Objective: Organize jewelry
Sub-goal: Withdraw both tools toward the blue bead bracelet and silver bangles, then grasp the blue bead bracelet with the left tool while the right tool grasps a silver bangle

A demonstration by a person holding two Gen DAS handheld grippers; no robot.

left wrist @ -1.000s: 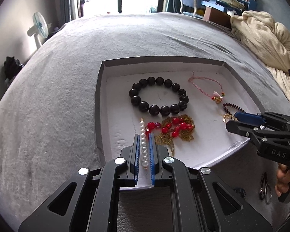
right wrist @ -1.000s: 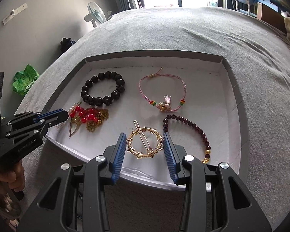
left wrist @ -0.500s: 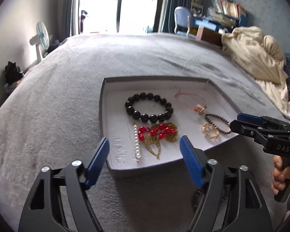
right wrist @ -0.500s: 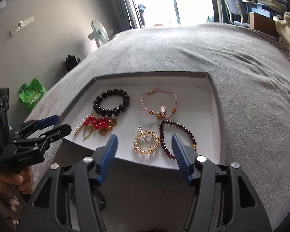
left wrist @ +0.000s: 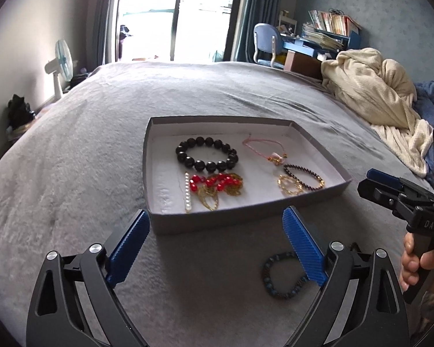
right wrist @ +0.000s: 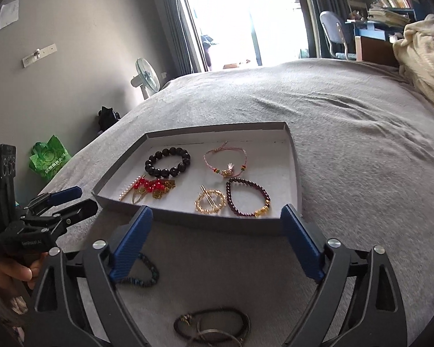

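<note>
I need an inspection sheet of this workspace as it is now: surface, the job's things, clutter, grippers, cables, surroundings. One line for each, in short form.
Surface: grey bed cover, wrinkled.
Job's things: shallow grey cardboard tray holds a black bead bracelet, pink cord bracelet, dark red bead bracelet, gold ring hair clip, and a white pearl strand beside tangled red beads with gold chain. Outside it, on the cover: dark blue-black bead bracelet, dark cord loops.
Clutter: cream blanket on the bed.
Grippers: left gripper and right gripper have just been opening; nothing between the fingers.
Cables: nothing seen.
Surroundings: standing fan, green bag, blue chair, bright glass door.
</note>
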